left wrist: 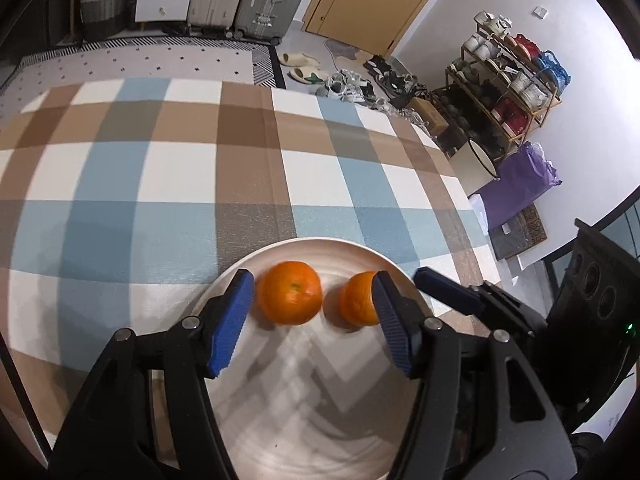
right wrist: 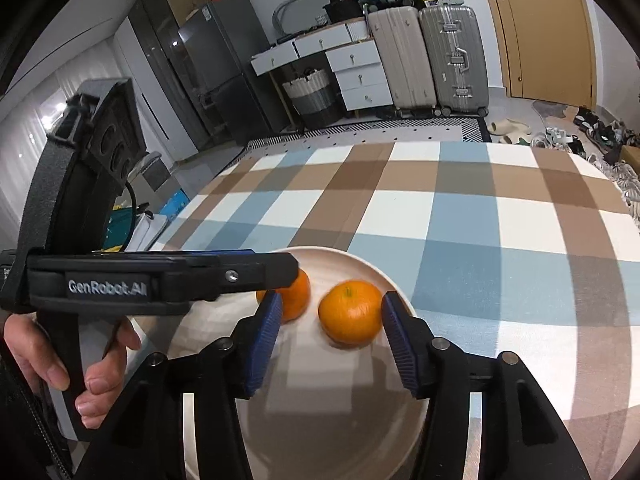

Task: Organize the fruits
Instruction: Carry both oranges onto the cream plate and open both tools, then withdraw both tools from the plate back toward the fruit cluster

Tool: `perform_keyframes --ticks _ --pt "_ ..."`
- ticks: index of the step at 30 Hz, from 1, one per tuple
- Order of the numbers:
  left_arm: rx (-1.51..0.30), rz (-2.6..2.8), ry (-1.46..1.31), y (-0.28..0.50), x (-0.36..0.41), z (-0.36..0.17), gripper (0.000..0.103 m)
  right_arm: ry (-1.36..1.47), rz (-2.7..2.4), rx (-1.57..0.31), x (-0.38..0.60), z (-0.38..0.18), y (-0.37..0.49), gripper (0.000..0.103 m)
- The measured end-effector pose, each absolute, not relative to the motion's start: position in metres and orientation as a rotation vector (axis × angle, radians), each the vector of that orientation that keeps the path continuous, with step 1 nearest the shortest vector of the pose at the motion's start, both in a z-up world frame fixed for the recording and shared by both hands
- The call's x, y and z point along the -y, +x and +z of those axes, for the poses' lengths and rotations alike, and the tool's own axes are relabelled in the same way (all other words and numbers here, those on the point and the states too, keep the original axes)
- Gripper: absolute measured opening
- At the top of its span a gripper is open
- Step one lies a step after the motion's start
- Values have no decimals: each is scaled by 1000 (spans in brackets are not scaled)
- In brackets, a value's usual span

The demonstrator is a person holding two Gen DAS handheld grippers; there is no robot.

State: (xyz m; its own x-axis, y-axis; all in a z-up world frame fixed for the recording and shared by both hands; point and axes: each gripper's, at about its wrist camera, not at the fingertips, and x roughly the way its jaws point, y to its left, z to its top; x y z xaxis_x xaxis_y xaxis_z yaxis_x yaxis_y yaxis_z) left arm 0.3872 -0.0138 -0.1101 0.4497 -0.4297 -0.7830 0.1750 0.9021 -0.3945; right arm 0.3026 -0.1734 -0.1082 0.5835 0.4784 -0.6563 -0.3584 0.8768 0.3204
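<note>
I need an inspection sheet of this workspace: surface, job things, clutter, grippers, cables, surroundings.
Surface: checked tablecloth under a white plate.
Job's things: left orange and right orange both lie on the plate, apart.
Clutter: nothing seen on the table.
Grippers: left gripper open around the left orange; right gripper open around the right orange; neither pressing.
Cables: nothing seen.
Surroundings: suitcases, shoe rack, door.

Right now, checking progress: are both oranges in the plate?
Yes. Both oranges sit inside the plate, apart from each other.
</note>
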Motion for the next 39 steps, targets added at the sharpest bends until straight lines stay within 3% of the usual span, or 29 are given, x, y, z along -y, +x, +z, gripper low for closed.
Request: perform_keyframes --ticks 13,19,26,33,37,39 --pt "-893 -289 -125 318 0 -53 60 182 481 -707 187 -61 254 54" --pt "-798 -260 -46 274 2 -24 61 173 486 -639 185 -38 222 62" --pt "-738 -236 -50 225 -2 0 80 166 506 -591 182 -19 186 72" --pt "-703 -203 -40 185 -6 13 86 175 516 -549 179 -6 151 87" --pt "-670 -179 -37 161 -12 17 102 177 514 -538 178 -4 134 91" --pt "-649 -171 -31 150 -14 19 102 178 516 -533 178 -4 126 93"
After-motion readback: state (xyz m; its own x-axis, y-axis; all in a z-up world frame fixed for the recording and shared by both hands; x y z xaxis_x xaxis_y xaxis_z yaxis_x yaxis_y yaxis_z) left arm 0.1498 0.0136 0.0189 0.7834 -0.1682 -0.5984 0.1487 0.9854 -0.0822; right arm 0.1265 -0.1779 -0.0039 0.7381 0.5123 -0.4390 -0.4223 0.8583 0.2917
